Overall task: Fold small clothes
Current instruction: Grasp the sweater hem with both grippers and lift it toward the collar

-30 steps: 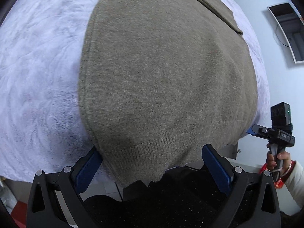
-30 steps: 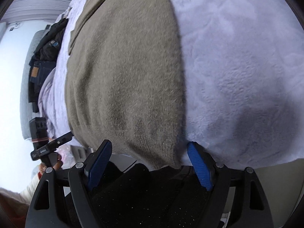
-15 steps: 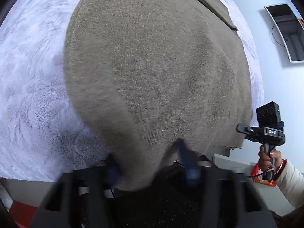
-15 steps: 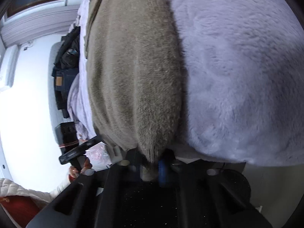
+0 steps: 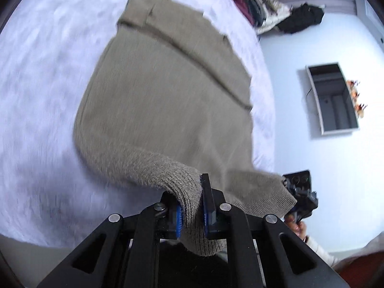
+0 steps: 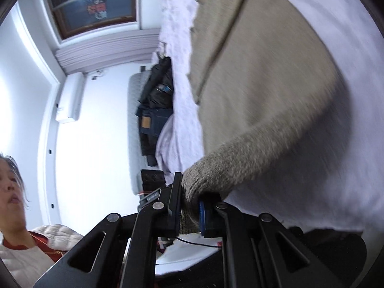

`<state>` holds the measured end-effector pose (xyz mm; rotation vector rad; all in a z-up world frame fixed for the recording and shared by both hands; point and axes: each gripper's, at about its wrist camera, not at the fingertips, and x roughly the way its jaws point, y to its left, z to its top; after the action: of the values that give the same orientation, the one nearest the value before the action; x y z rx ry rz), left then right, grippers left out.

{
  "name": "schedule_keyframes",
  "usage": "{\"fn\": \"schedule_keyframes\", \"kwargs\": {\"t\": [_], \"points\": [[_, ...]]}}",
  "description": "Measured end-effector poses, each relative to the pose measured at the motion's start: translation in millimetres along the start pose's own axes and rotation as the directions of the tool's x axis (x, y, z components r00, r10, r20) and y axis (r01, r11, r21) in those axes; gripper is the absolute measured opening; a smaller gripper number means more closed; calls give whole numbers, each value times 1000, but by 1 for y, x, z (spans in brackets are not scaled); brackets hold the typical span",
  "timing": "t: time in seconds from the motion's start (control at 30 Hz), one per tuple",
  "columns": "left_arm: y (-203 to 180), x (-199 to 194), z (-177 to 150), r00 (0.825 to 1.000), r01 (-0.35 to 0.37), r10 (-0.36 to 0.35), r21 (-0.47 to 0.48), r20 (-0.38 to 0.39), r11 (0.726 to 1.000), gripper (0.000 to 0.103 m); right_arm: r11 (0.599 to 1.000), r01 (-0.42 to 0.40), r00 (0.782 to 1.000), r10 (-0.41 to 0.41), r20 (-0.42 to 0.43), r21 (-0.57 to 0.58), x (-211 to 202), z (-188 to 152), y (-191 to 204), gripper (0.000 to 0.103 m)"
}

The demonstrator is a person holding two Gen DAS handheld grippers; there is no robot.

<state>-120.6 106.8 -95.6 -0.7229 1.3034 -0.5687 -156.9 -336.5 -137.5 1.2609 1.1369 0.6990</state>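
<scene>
A taupe knit sweater (image 5: 168, 91) lies spread on a white fleece-covered bed (image 5: 43, 96). My left gripper (image 5: 192, 213) is shut on the ribbed hem at one bottom corner, lifted off the bed. My right gripper (image 6: 189, 213) is shut on the other bottom corner of the sweater (image 6: 264, 91). The right gripper also shows in the left wrist view (image 5: 300, 192), at the far end of the raised hem. The far part of the sweater, with a folded sleeve, still lies flat.
A pile of dark clothes (image 5: 276, 16) sits past the bed's far end, and also shows in the right wrist view (image 6: 156, 110). A white wall with a framed panel (image 5: 333, 98) is right of the bed. The person's face (image 6: 9, 184) is at the left.
Both grippers closed on the sweater's bottom hem corners and lifted them up off the bed. The views pulled back, so more of the sweater and room shows.
</scene>
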Motion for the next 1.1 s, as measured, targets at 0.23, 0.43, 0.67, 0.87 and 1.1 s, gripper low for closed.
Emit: {"fn": "schedule_keyframes", "kwargs": {"t": [0.23,0.43,0.67,0.87,1.1], "points": [[-35,-14,93,982,29,-41,71,186,997,13,990,-91,994,97,54,-108,-3,81,56,12],[-42,15,186,968,-45,19,98,252,994,13,986,-62,995,73,67,-155,18,179,79,12],[-14,99,263,948,-253,239,45,209,966,14,996,81,990,-76,122,-35,46,279,22,12],[6,129,276,938,-310,307,-9,163,951,31,973,230,964,-232,127,34,66,317,-24,12],[-18,89,264,931,-315,303,29,201,949,67,950,308,942,-297,157,-49,48,315,22,66]]}}
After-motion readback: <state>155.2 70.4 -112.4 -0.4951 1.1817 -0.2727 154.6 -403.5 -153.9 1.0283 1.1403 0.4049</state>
